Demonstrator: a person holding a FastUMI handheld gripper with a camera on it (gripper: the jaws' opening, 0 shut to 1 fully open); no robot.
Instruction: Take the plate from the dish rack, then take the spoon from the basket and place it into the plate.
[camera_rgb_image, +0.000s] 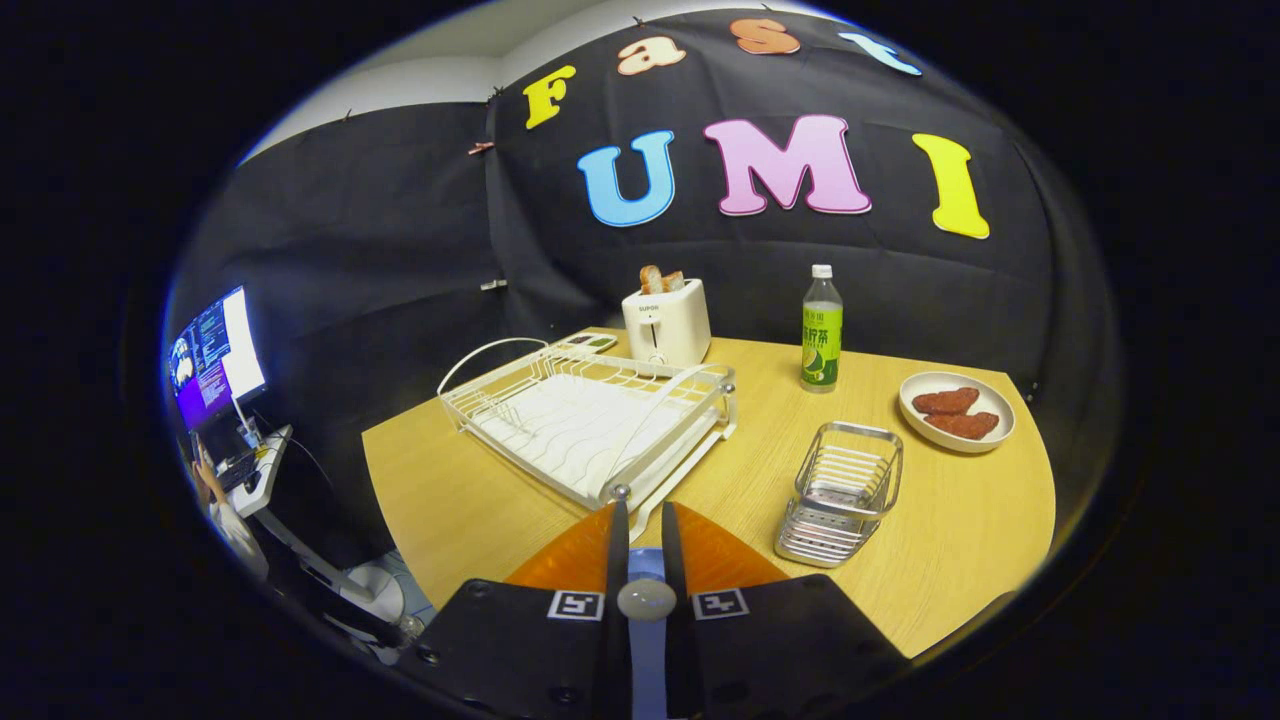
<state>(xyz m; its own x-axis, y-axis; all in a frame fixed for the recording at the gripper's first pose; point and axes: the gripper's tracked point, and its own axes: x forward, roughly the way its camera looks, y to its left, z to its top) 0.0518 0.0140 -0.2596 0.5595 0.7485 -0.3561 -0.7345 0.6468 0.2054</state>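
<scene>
A wooden counter (480, 500) with a rounded front edge fills the middle of the scene, backed by a black cloth wall. The largest thing on it is a white wire dish rack (585, 420), sitting toward the left with its slots empty and a curved handle at each end. Its near corner lies just ahead of the tongs (643, 512).

An orange plate (565, 565) lies flat on the counter just under the tongs, its surface spreading out on both sides of the two fingers. The tongs are drawn narrow and grip a spoon (646, 598) between them; the spoon has a pale rounded part and a light blue stem running back between the fingers, and it sits above the orange plate.

To the right of the tongs stands a shiny metal wire basket (845, 490), empty. At the back of the counter, behind the rack, is a white toaster (667, 322) with bread (660, 279) poking out of the top. To the right of the toaster stands a green bottle (821, 330) with a white cap. Beyond the basket, a small white dish (1005, 420) holds two reddish brown pieces of food
</scene>
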